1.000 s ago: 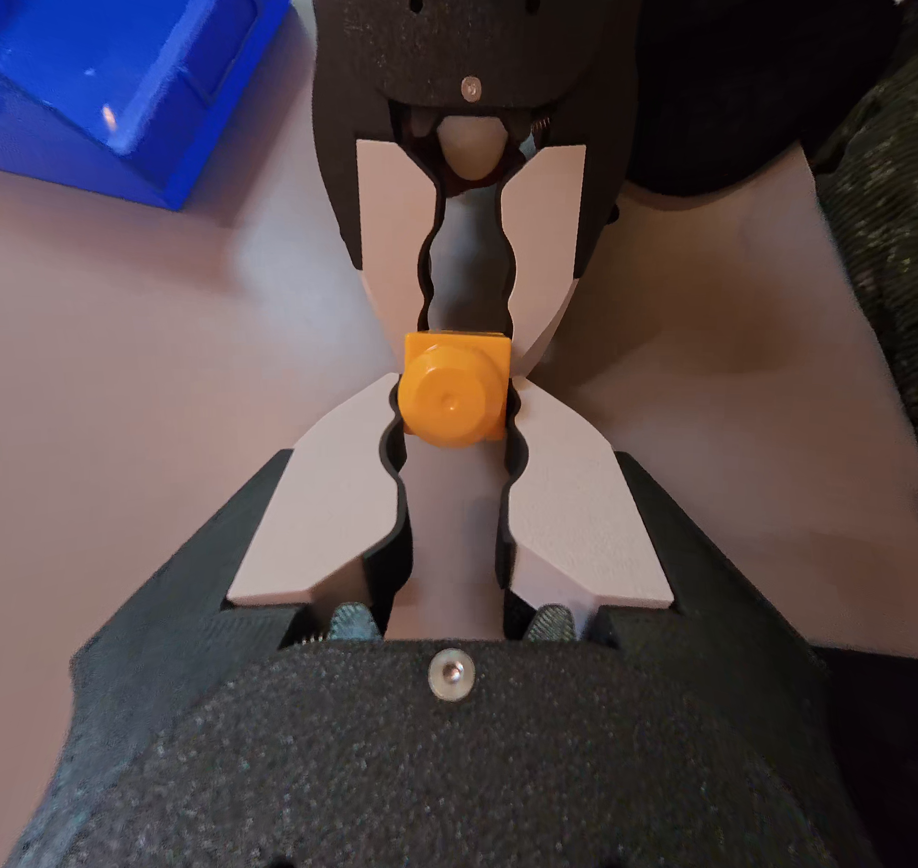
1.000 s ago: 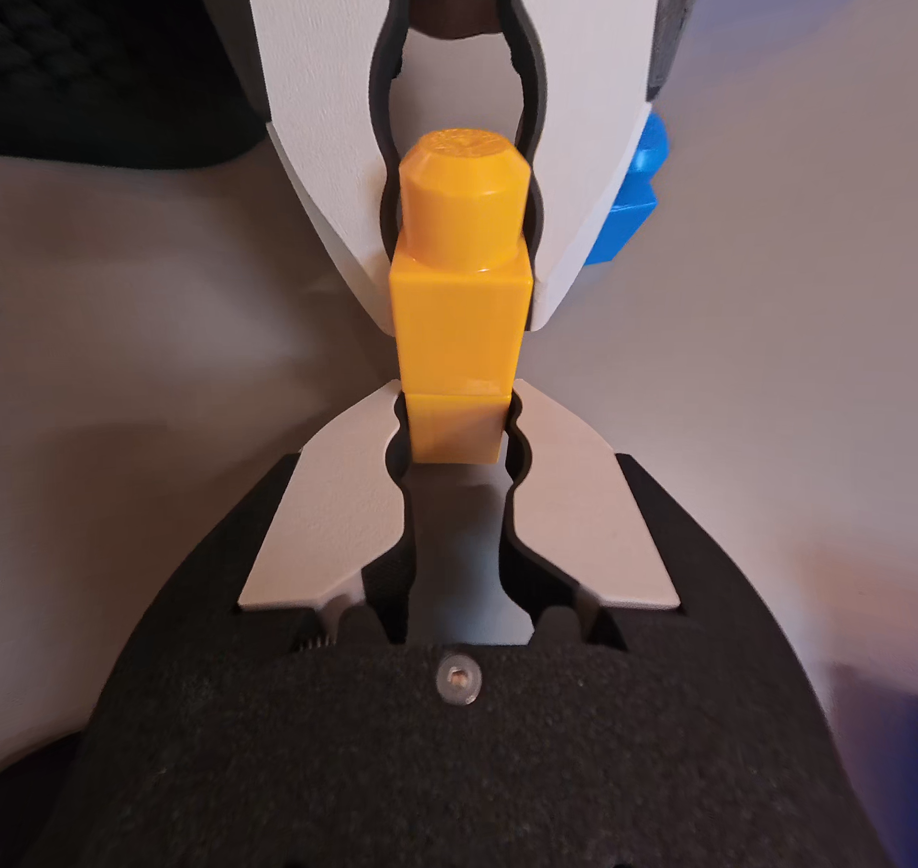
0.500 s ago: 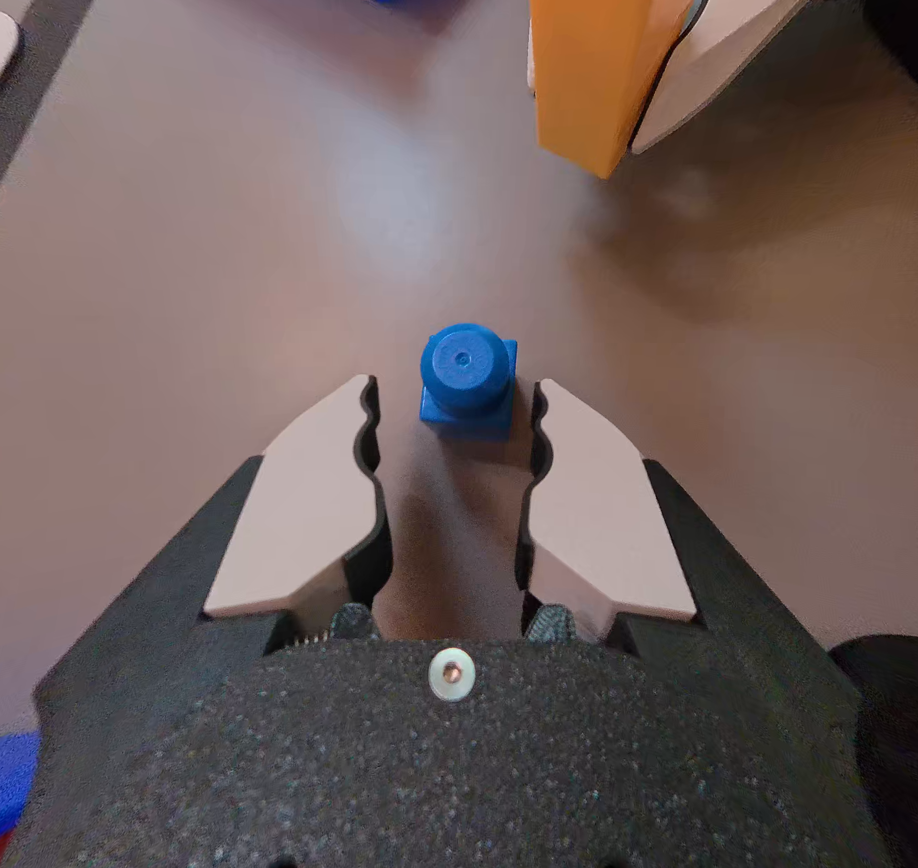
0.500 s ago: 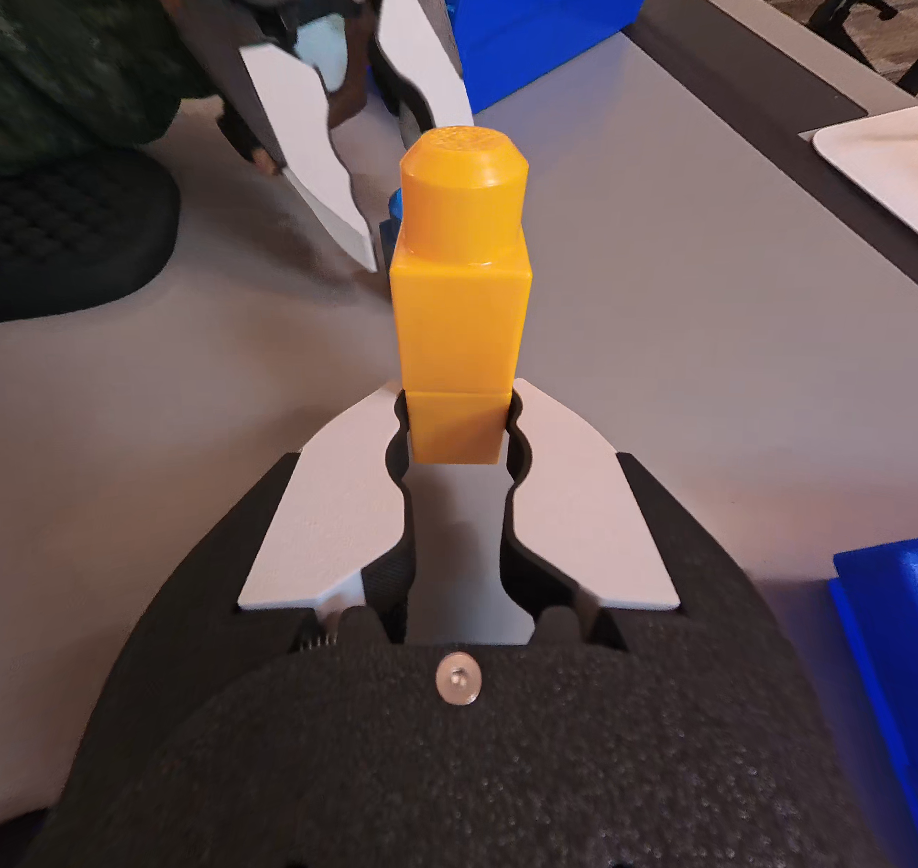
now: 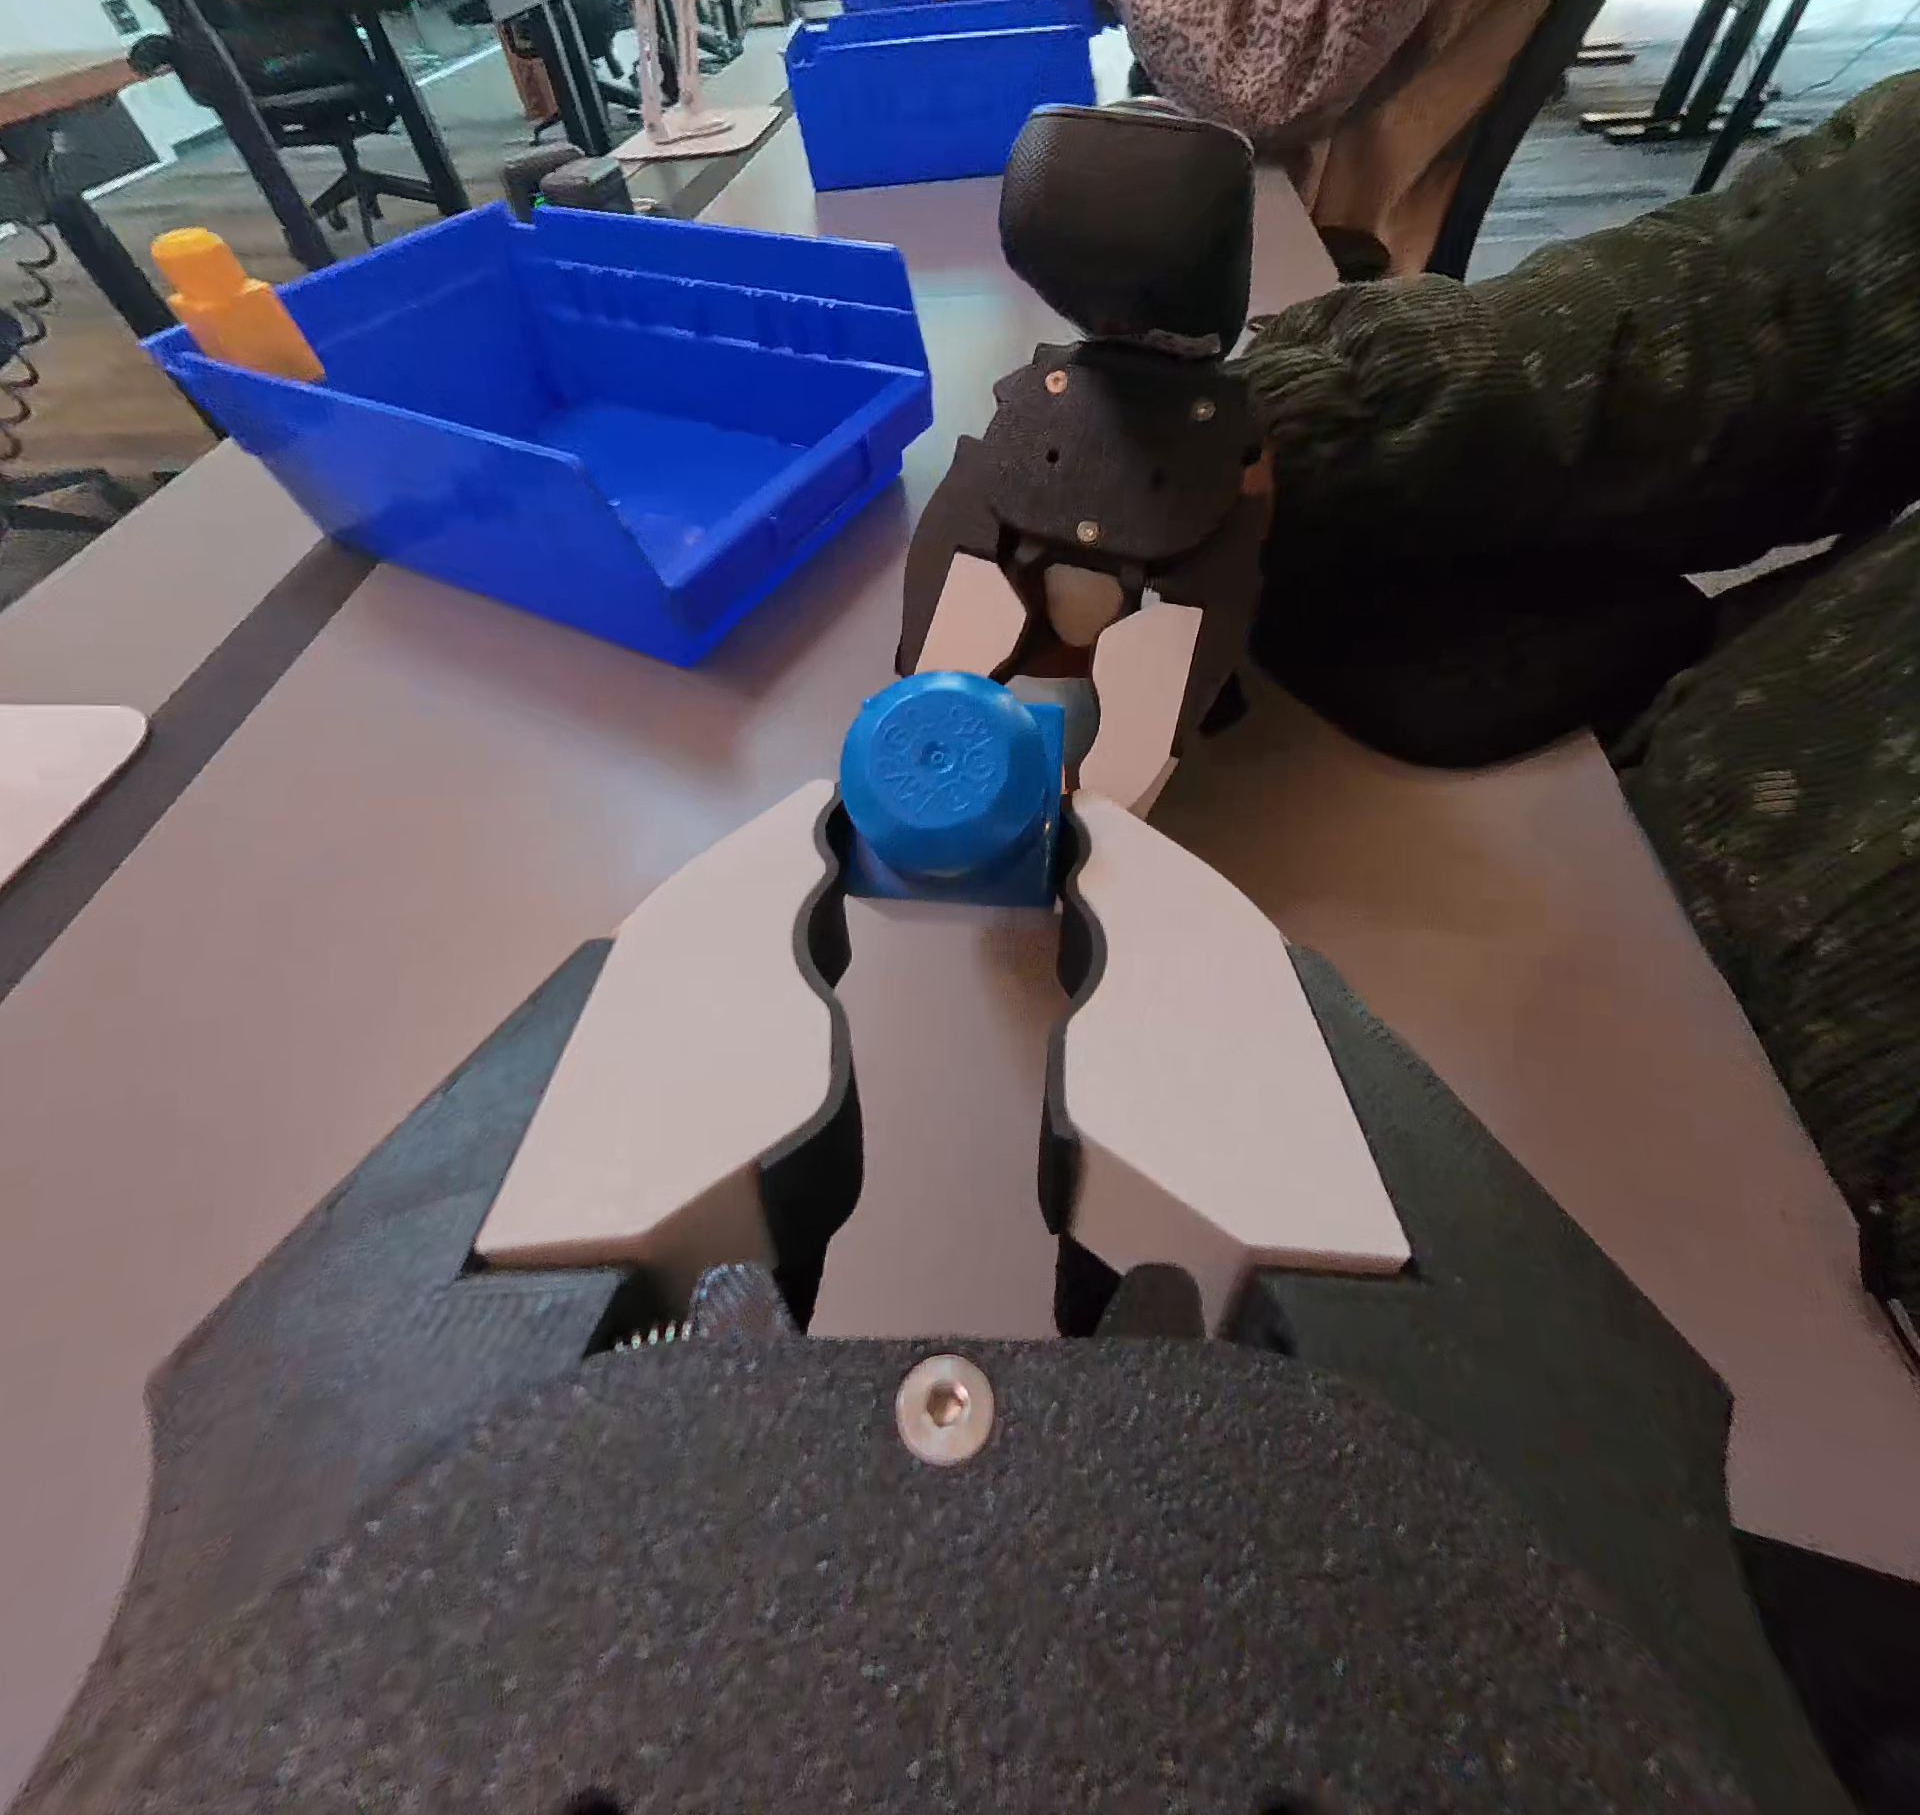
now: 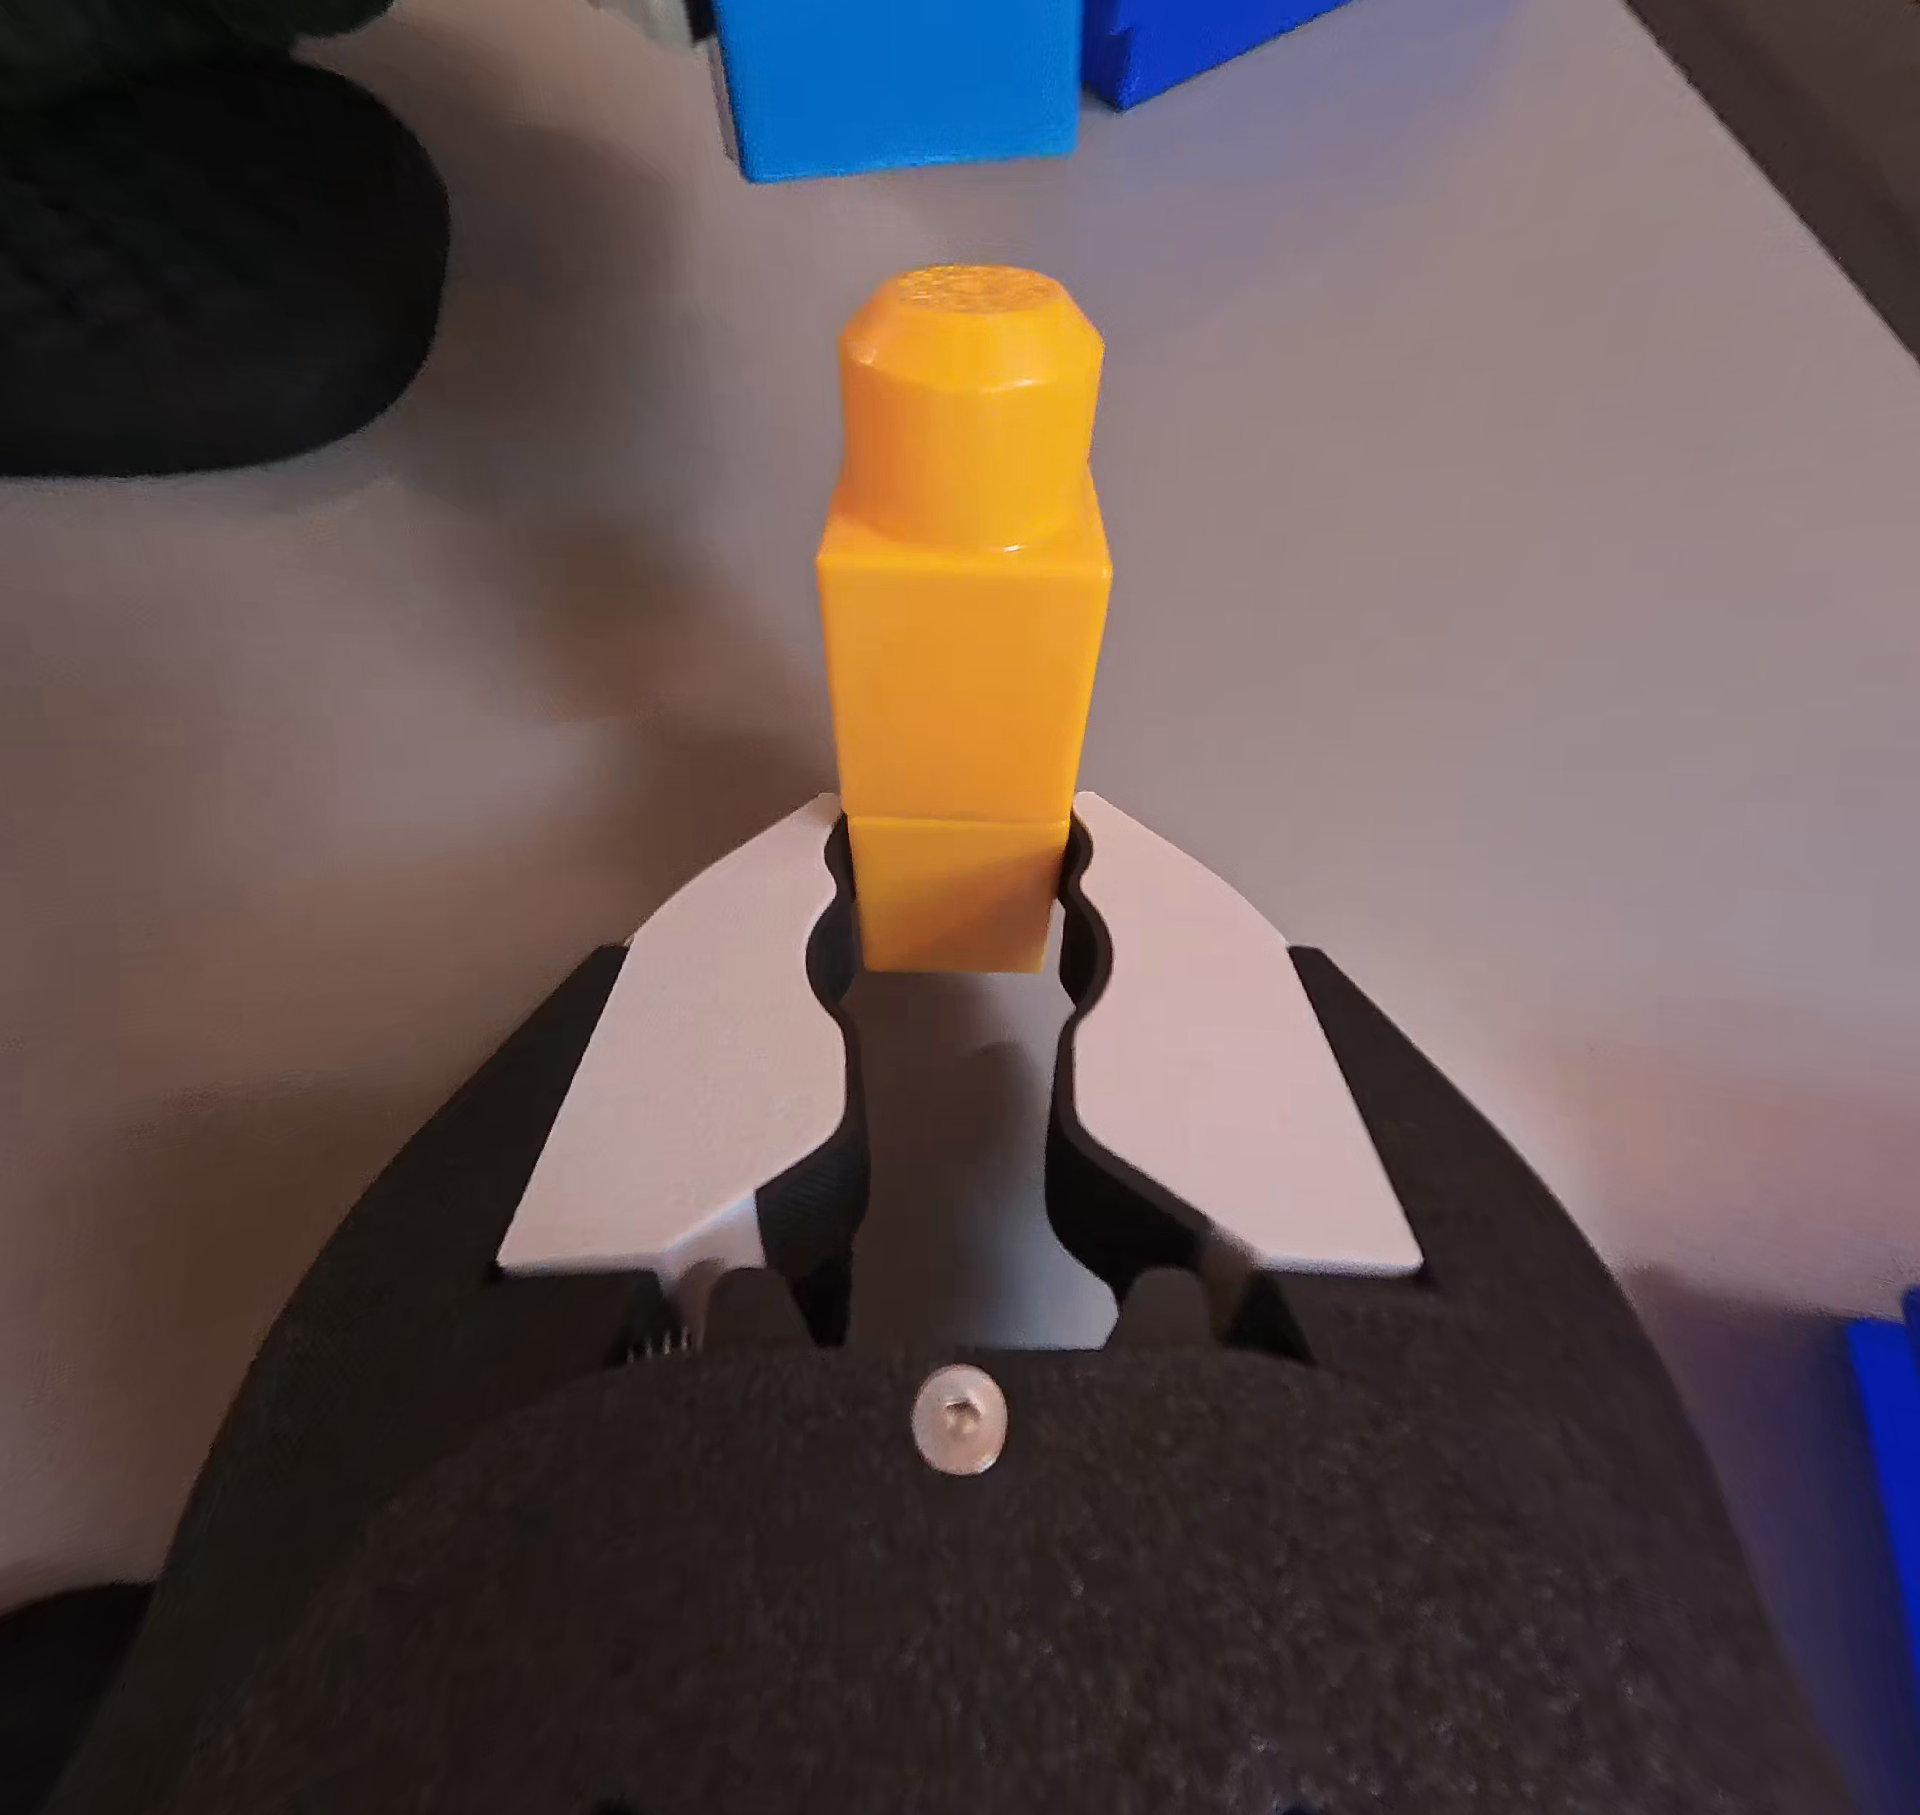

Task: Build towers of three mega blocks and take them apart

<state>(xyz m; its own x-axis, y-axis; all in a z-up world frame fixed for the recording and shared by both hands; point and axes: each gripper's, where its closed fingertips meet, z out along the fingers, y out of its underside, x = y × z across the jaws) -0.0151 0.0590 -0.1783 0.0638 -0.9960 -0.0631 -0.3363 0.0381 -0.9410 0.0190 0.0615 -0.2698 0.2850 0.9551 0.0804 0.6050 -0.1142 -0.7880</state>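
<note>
Both fingers of the left gripper are closed against the sides of one blue block, their white tips pressed to its square base, stud end turned toward the camera. Both fingers of the right gripper pinch the lower of two orange blocks; the pair is pressed together into one short stack that stands out past the fingertips, its single stud at the far end.

Taking the blue block as the landmark: in the right wrist view its flat side fills the space just beyond the orange stud, apart from it with bare grey table showing between. In the left wrist view the right gripper sits directly behind the blue block, its white fingers touching or nearly touching it; whether they meet cannot be told. A dark green sleeve runs off to the right of it.

Beyond and left of the blue block stands one open blue bin, with one orange piece showing at its far left corner. Farther back, two more blue bins sit in a row, a few small coloured pieces above their rims.
</note>
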